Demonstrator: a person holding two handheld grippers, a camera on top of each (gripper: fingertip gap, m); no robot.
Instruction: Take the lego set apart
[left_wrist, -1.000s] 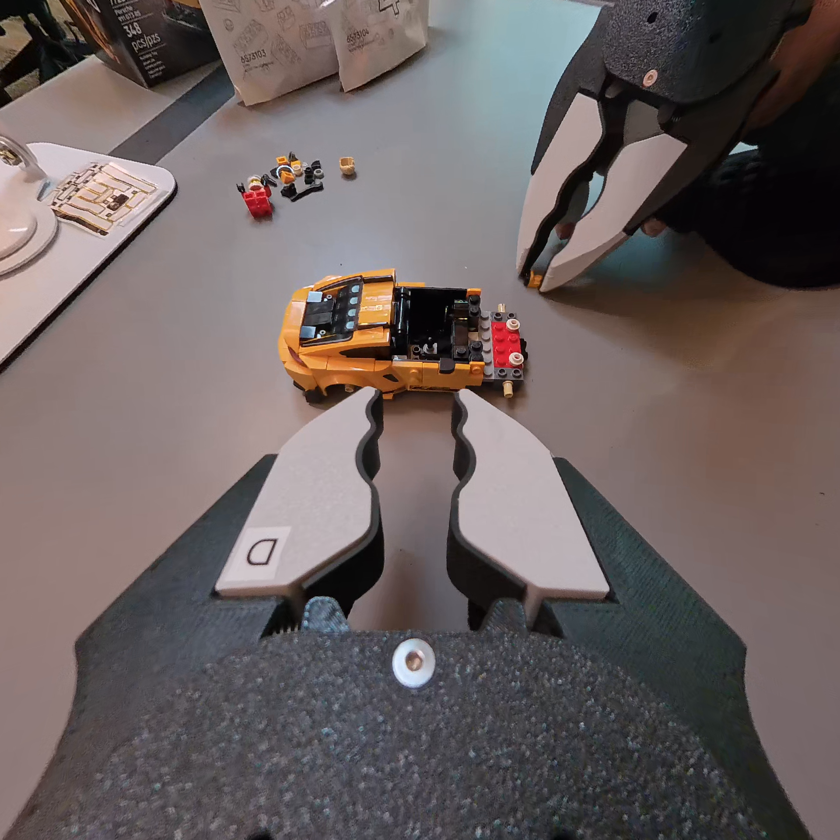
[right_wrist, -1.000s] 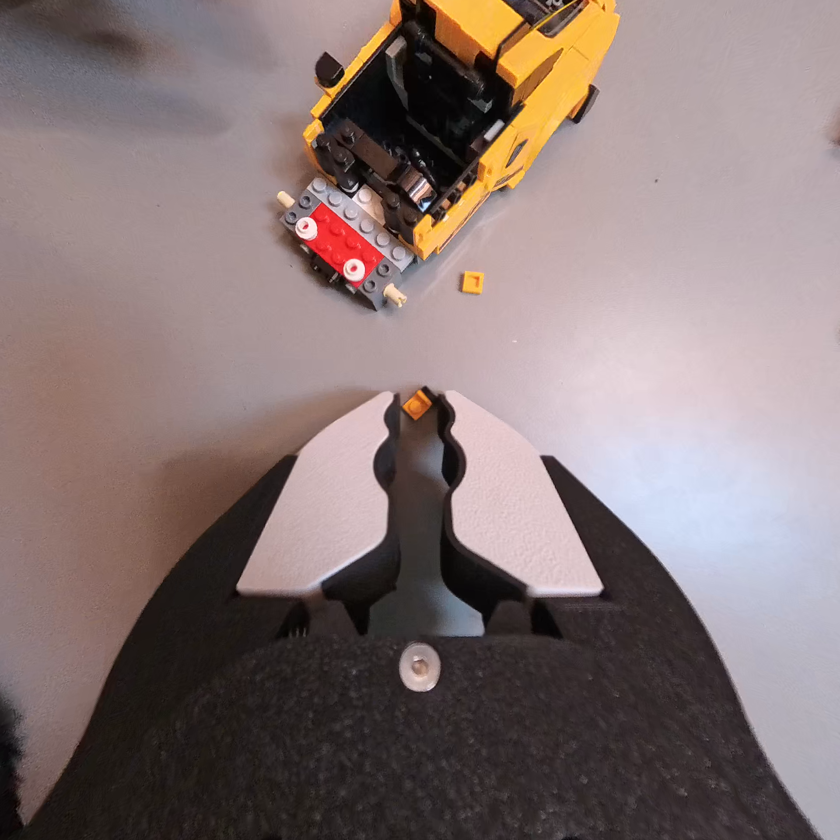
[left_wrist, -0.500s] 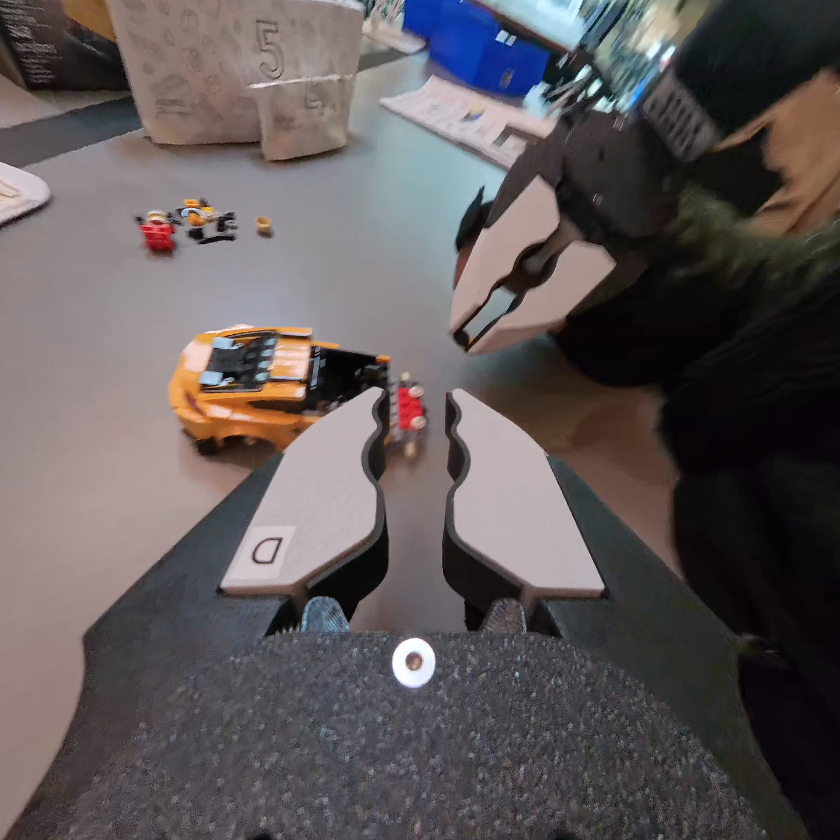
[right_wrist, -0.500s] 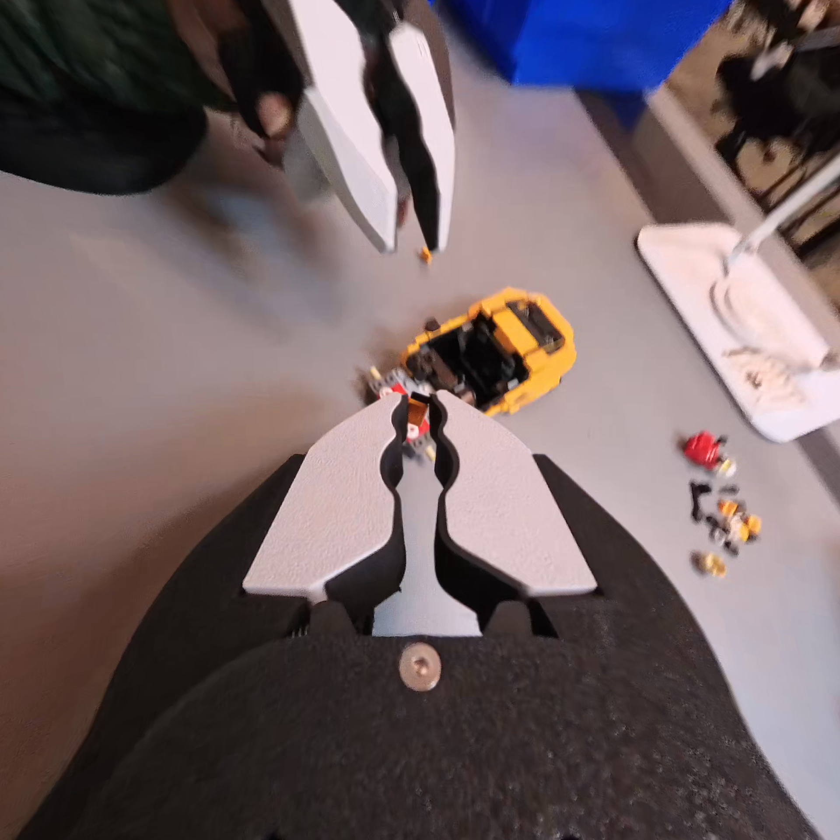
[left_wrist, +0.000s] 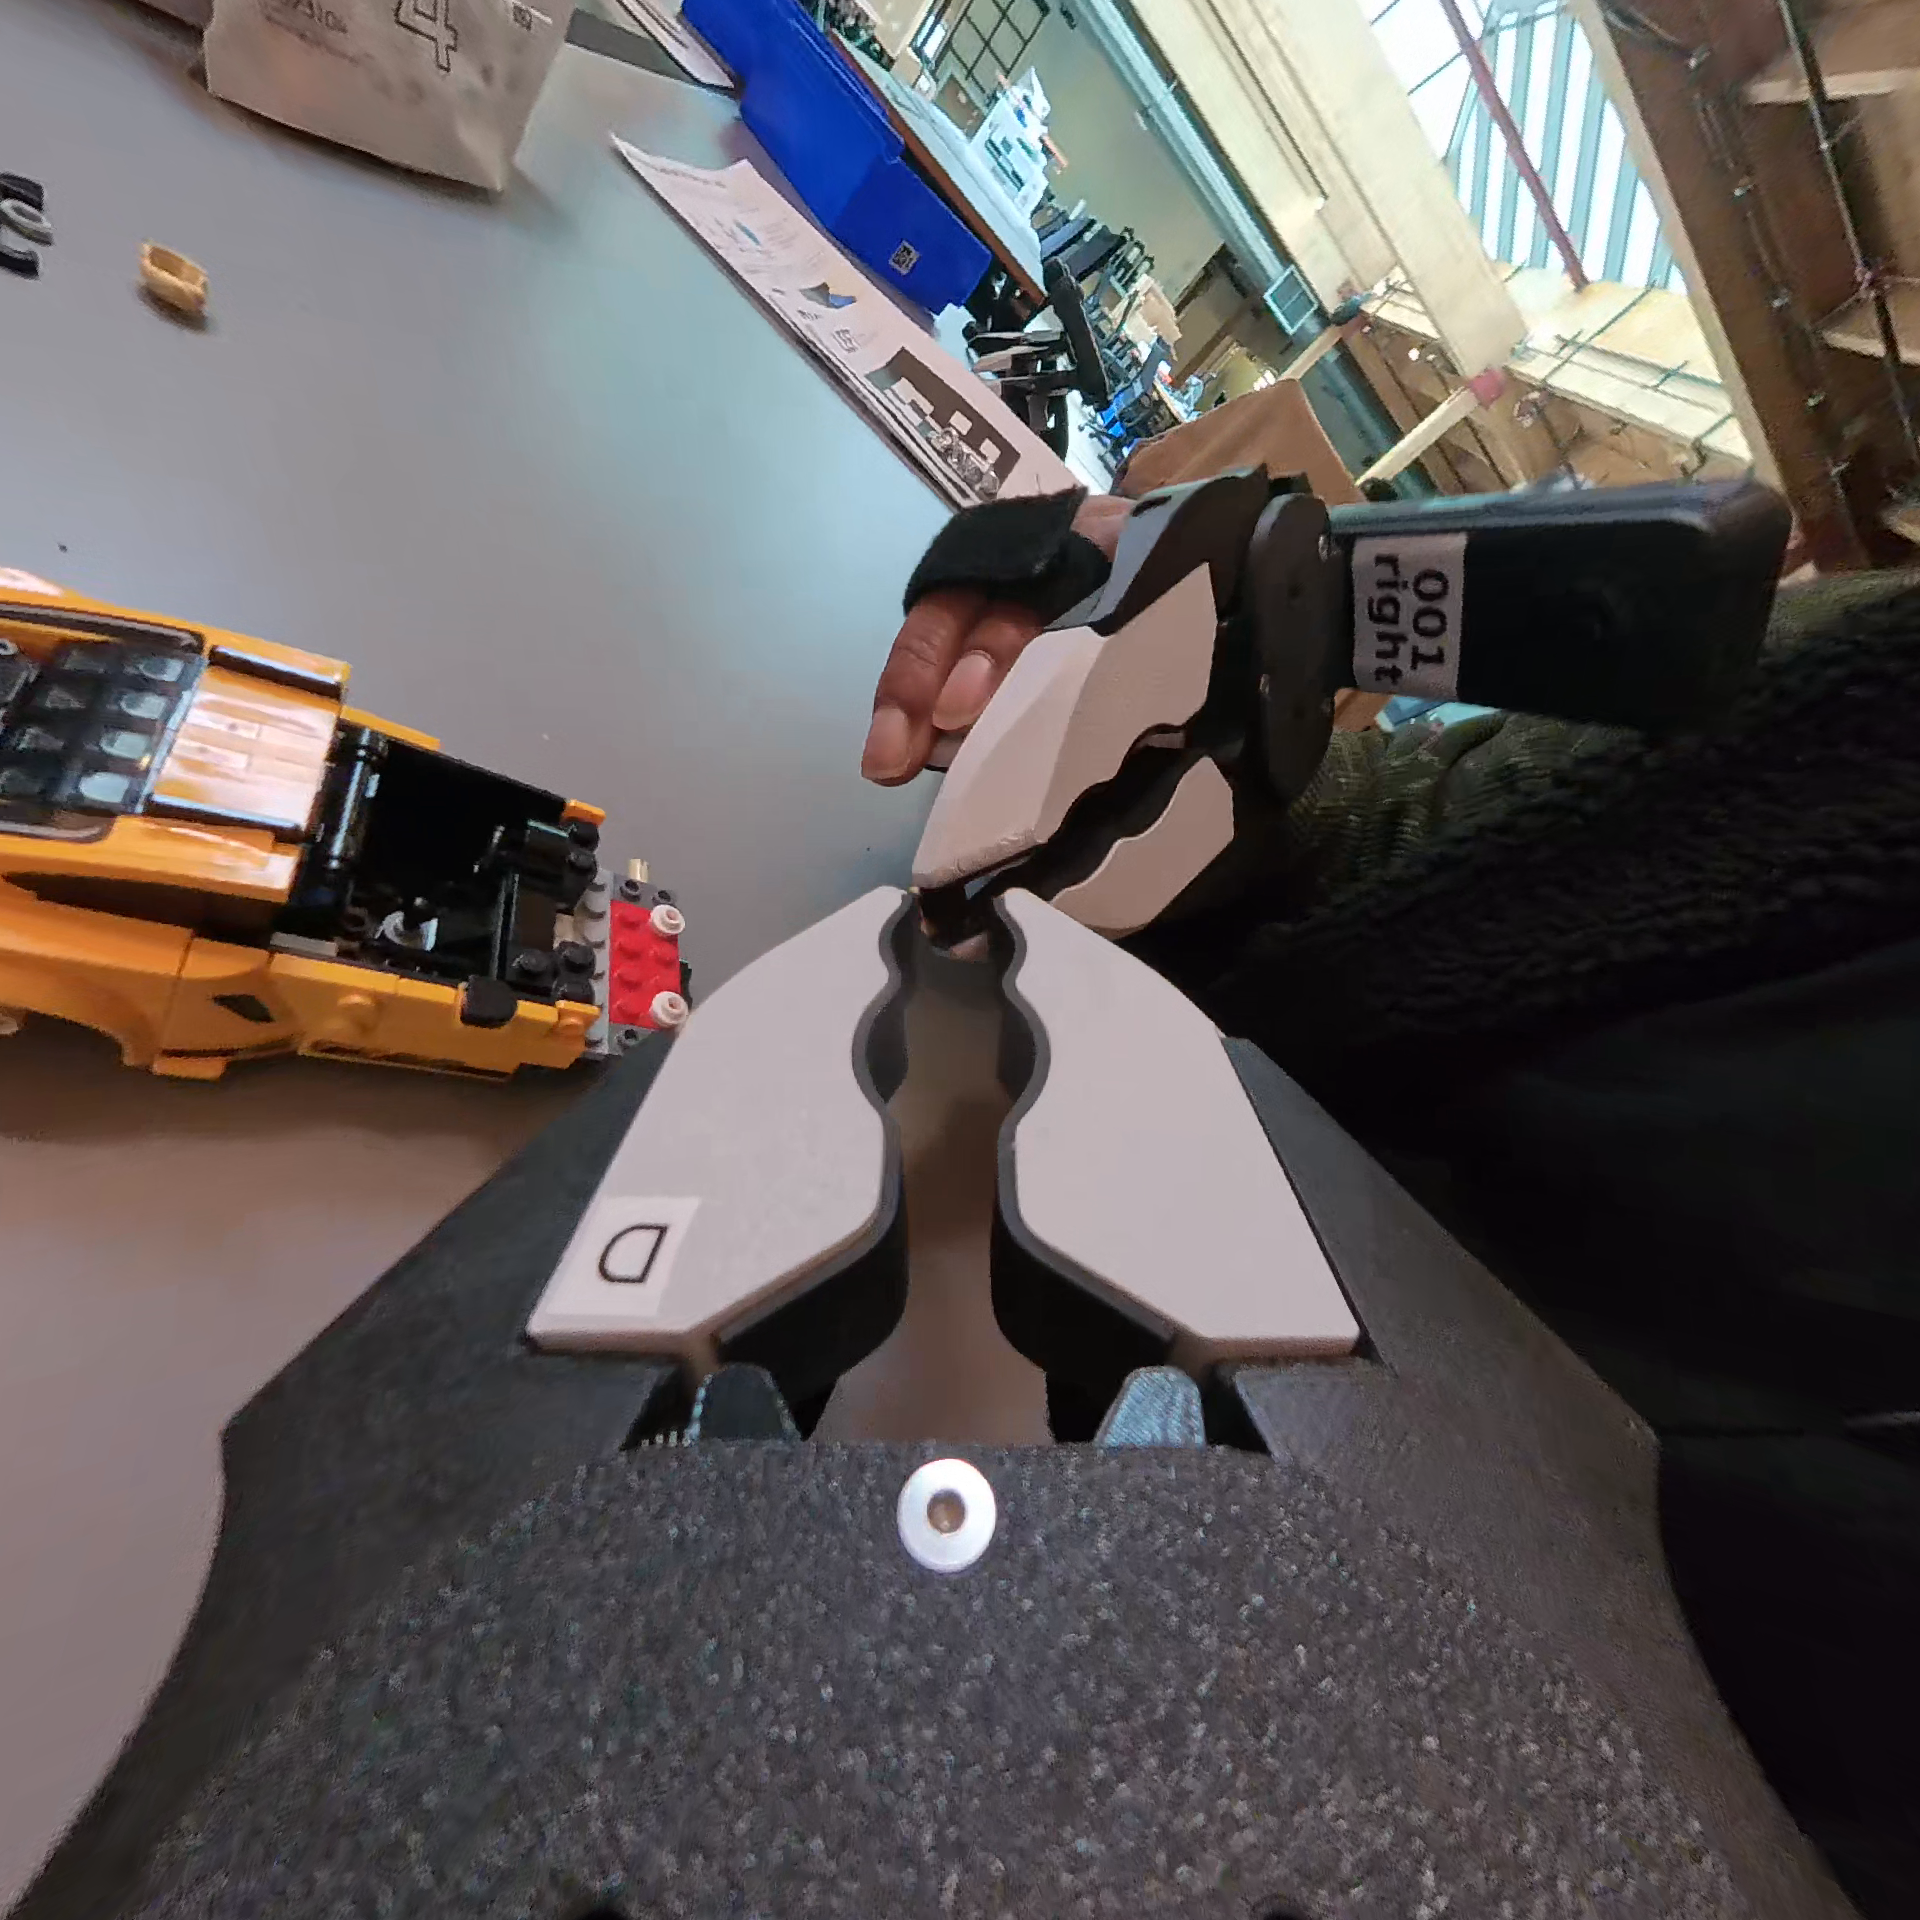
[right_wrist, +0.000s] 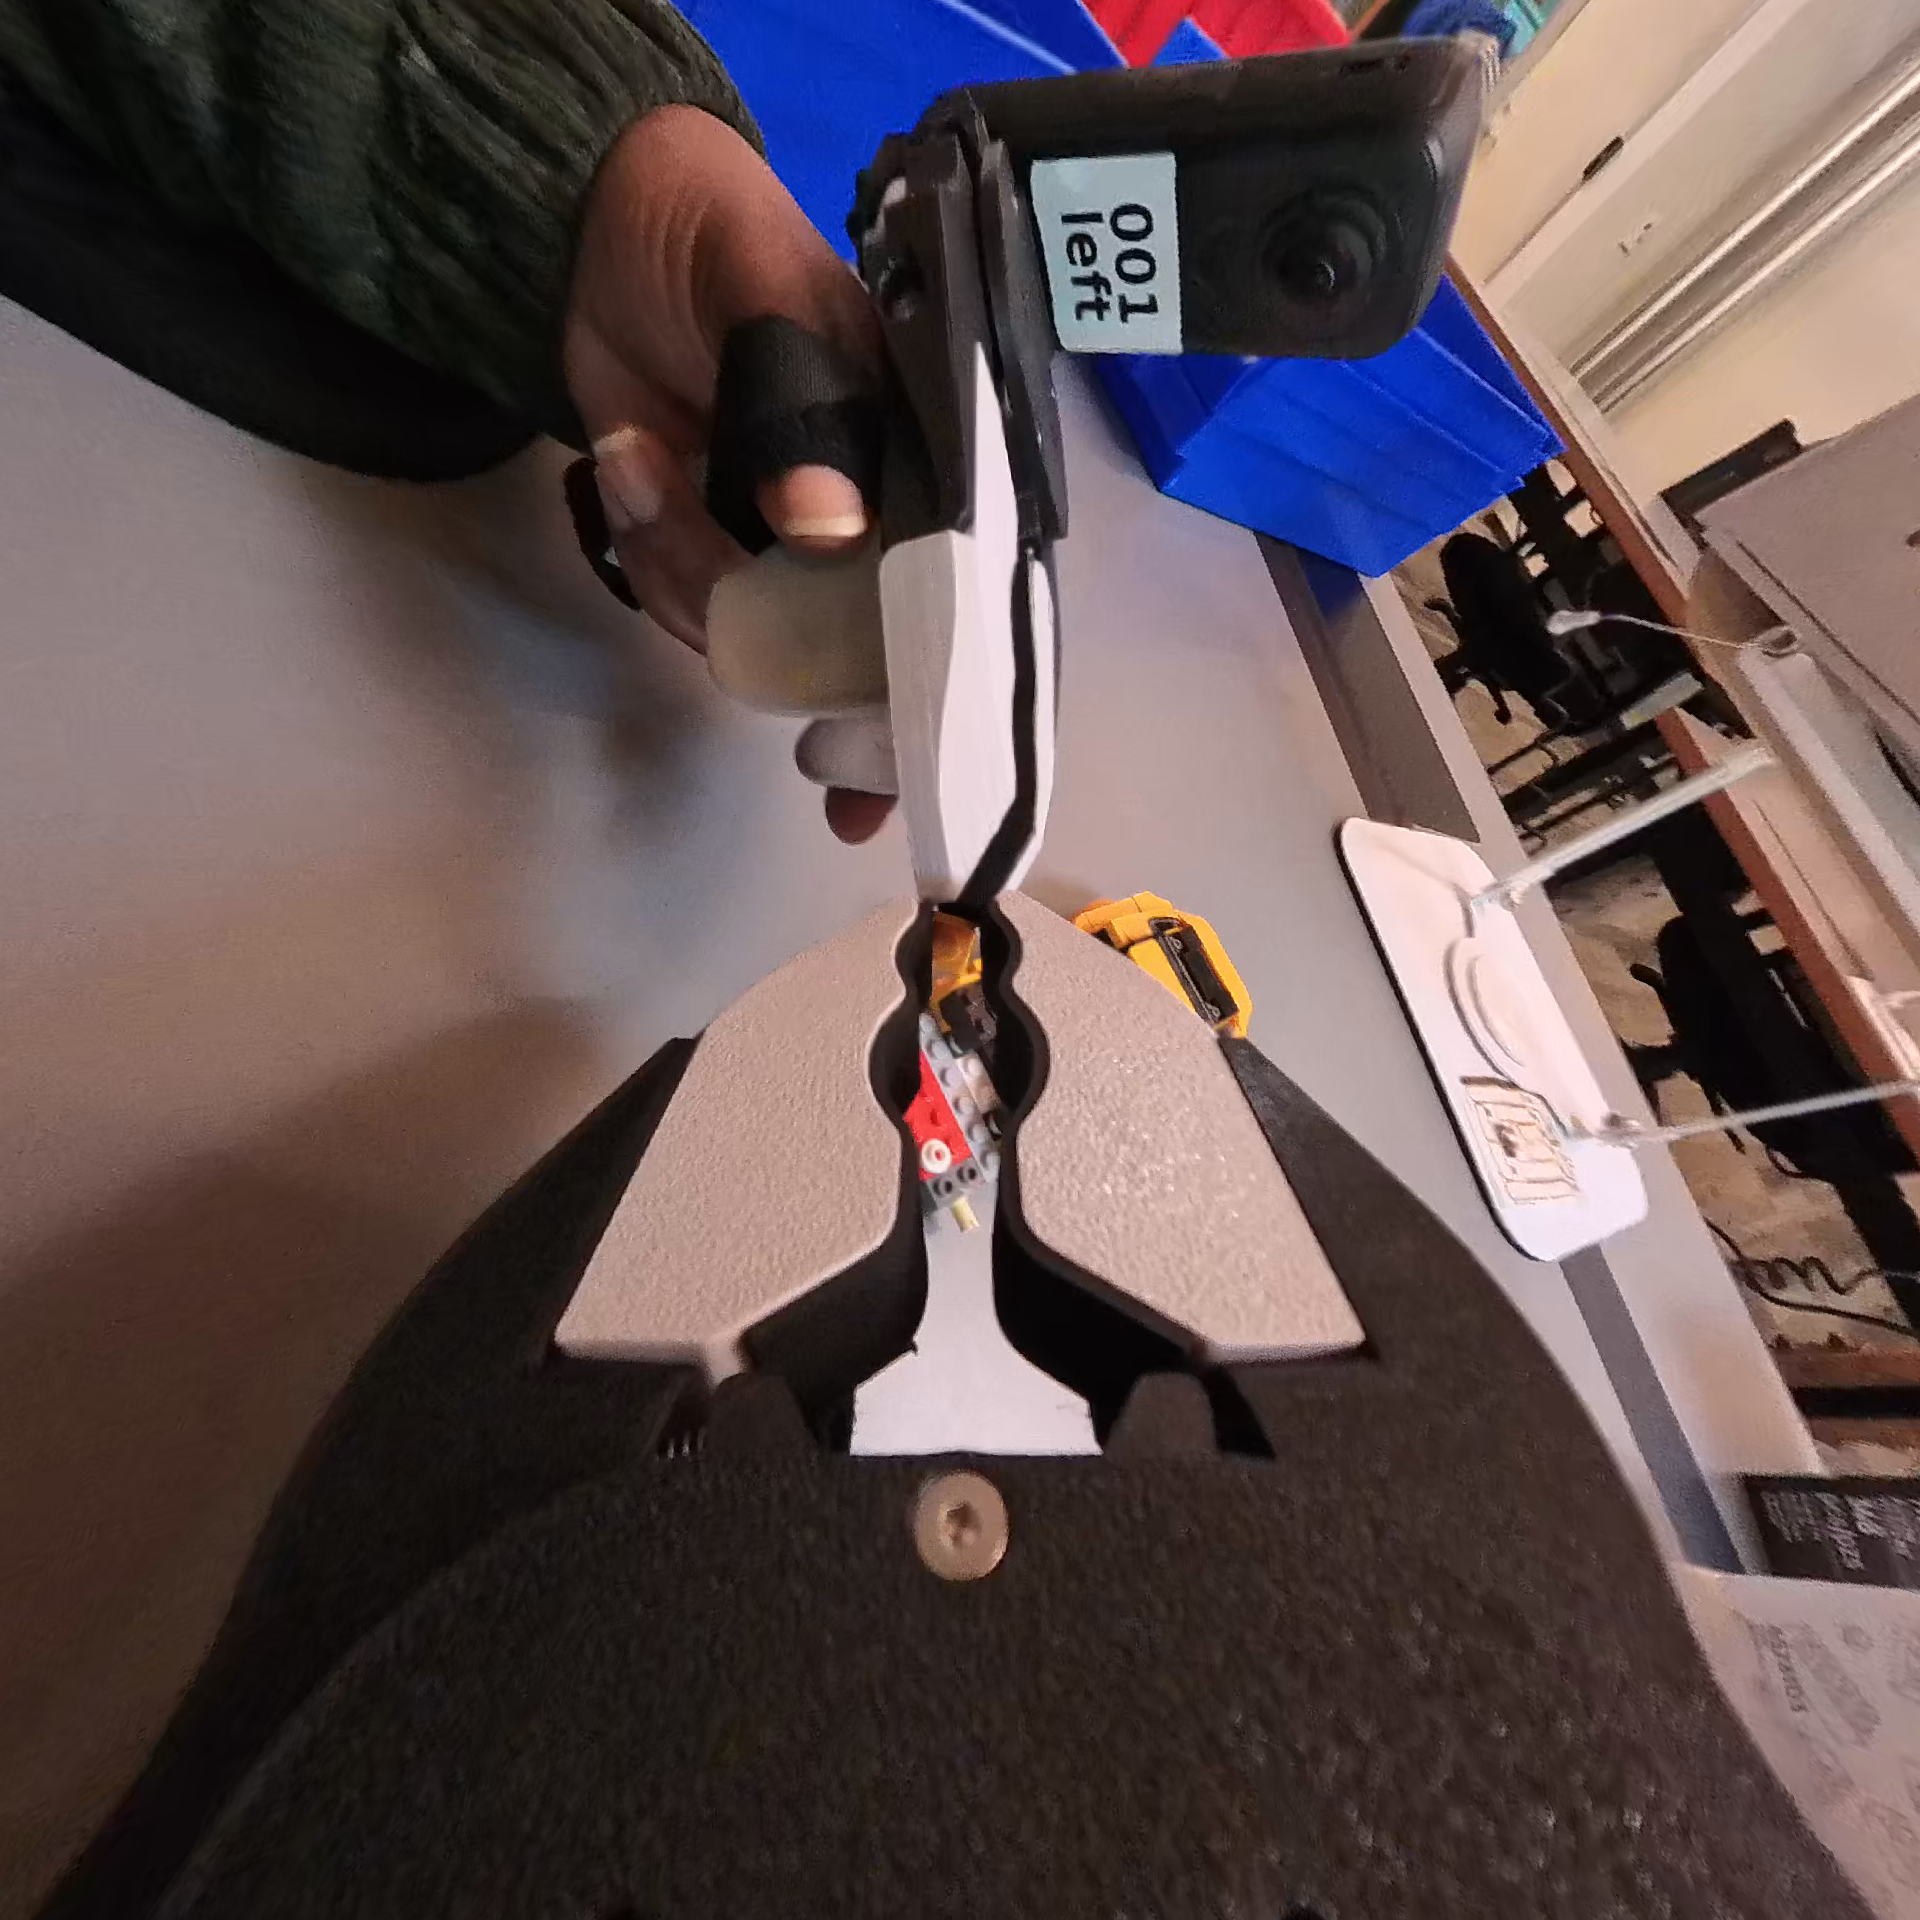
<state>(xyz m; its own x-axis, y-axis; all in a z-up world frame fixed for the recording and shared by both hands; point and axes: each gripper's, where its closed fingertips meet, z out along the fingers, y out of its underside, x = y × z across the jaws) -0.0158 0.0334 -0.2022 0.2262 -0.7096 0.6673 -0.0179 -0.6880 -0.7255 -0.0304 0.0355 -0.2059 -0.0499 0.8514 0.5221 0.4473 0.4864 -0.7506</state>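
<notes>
Both claws have lifted off the table (left_wrist: 436, 436) and met tip to tip. Car (left_wrist: 260, 894) lies left of the left claw (left_wrist: 951, 930), jaws slightly apart. Right claw (right_wrist: 956, 920) nearly together; contents indiscernible. Judged step: handing over a pulled piece; next, a clean grip.

Looks like a big shared workshop or makerspace: long grey worktable (left_wrist: 436, 436), stacked blue plastic bins (left_wrist: 852, 156) along its far edge, black office chairs (left_wrist: 1081, 332) beyond, exposed timber beams (left_wrist: 1704, 260) and tall industrial windows (left_wrist: 1538, 135) high on the right.
</notes>
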